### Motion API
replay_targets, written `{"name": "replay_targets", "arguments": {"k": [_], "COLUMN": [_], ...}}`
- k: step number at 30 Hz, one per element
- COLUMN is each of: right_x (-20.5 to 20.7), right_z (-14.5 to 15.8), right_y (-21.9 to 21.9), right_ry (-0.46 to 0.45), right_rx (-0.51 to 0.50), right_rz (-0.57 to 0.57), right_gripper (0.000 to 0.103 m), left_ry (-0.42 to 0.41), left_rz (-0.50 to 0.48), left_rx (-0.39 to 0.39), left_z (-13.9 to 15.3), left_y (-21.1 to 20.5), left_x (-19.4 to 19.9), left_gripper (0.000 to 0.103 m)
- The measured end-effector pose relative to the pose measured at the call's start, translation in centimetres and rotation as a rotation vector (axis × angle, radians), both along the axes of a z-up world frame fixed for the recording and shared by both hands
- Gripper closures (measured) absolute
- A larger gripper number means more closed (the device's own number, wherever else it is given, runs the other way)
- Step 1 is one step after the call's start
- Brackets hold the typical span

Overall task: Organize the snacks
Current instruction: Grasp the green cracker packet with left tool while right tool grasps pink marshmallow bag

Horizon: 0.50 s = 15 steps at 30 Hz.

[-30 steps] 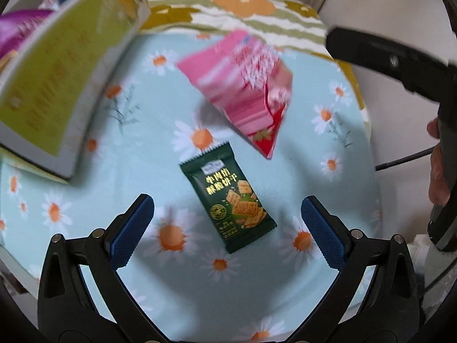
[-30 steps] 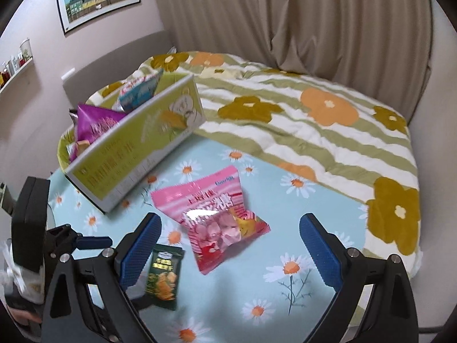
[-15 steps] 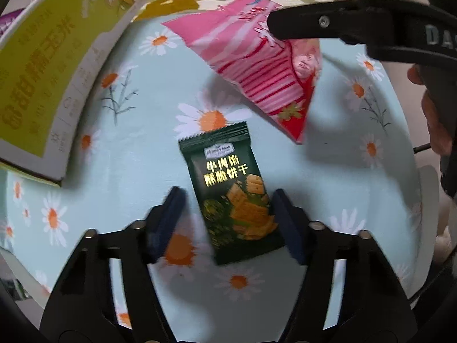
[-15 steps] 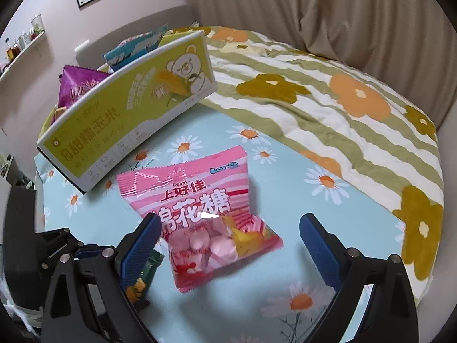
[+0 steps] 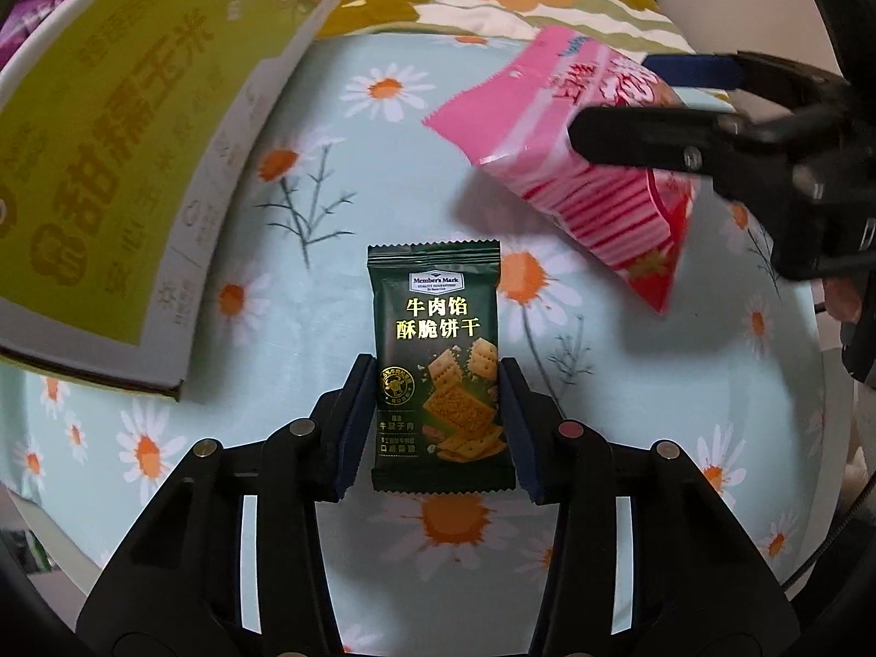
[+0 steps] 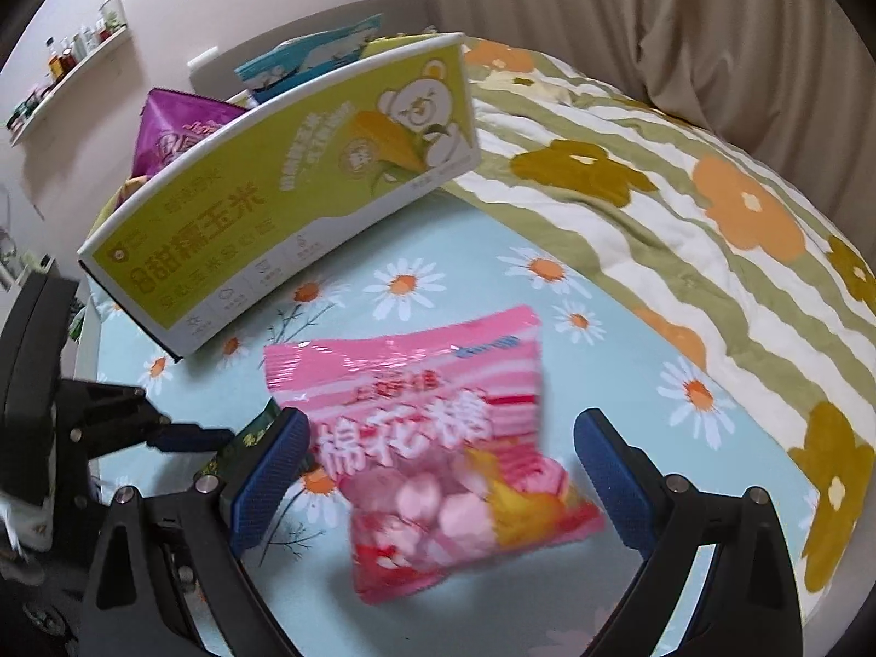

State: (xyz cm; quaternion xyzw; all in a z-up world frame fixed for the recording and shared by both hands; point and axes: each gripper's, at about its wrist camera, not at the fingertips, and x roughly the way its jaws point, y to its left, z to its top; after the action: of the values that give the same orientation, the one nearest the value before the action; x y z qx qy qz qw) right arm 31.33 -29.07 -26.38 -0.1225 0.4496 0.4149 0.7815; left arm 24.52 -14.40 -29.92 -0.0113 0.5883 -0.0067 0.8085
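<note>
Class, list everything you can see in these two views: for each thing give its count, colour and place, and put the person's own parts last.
Biscuit packet: one, dark green, on the daisy sheet, between the left pads.
Marshmallow bag: one, pink, on the sheet, between the right pads.
Box: one, yellow-green and white, behind both snacks.
Bags in the box: two showing, purple and blue.
Sheet: one, pale blue with daisies.
Quilt: one, striped, orange and olive flowers.
Curtain: beige, behind.
Left tongs: black with blue pads, just closed on the packet.
Right tongs: same colours, open.
</note>
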Motion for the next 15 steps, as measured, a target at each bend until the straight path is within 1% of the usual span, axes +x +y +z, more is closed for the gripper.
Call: {"name": "replay_targets", "arguments": {"k": [3,6,11,15], "right_x": [-0.2,-0.1,-0.6,-1.2], "right_z": [-0.5,-1.0,-1.0,-0.7], "right_y": [0.6,0.8,0.7,0.4], "right_ry": [0.0,0.024,0.02,0.014], "right_rx": [-0.023,-0.019,-0.012,0.002], "right_rz": [0.004,-0.001,0.005,0.008], "right_gripper": [0.006,0.006,0.006,0.006], "left_ry": [-0.003,-0.003,0.006,0.008], "left_rz": [-0.005,-0.004,-0.006,-0.008], "left_rx": [-0.005,-0.017,-0.042,-0.041], "left_z": [0.0,0.0,0.1,0.3], "left_y": [0.3,0.6,0.9,1.5], "left_x": [0.2,0.2,0.4,0.0], "left_gripper": [0.062,0.062,0.063,0.063]}}
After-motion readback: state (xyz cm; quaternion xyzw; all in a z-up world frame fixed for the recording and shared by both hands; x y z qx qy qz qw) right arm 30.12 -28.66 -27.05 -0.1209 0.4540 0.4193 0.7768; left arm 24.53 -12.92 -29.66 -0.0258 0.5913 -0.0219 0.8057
